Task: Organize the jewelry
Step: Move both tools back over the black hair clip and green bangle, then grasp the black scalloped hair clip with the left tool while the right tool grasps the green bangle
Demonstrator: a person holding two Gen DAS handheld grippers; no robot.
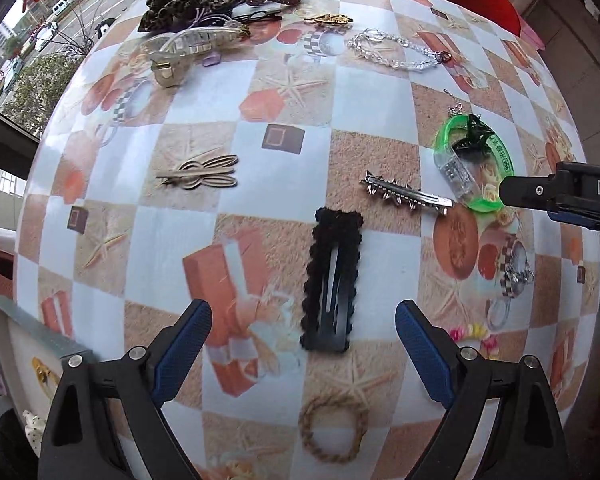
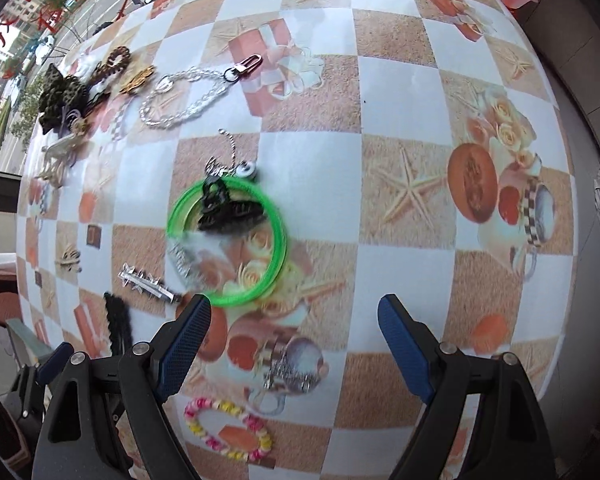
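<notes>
My left gripper (image 1: 303,344) is open and empty, its jaws straddling a black fuzzy snap hair clip (image 1: 332,280) that lies on the checked tablecloth (image 1: 204,100). A silver spiked clip (image 1: 406,197) and a gold looped clip (image 1: 204,172) lie beyond it. A rope ring (image 1: 333,428) lies under the gripper. My right gripper (image 2: 294,344) is open and empty, just short of a green bangle (image 2: 276,256) with a small black claw clip (image 2: 228,212) on it; the bangle also shows in the left wrist view (image 1: 488,200). A pastel bead bracelet (image 2: 228,428) lies near the right gripper.
A pile of scrunchies, hair ties and claw clips (image 1: 192,12) sits at the far edge, with a clear bead chain (image 1: 396,50) beside it. A white tray (image 1: 20,344) with small items stands at the left table edge. A silver trinket (image 2: 288,376) lies near the right gripper.
</notes>
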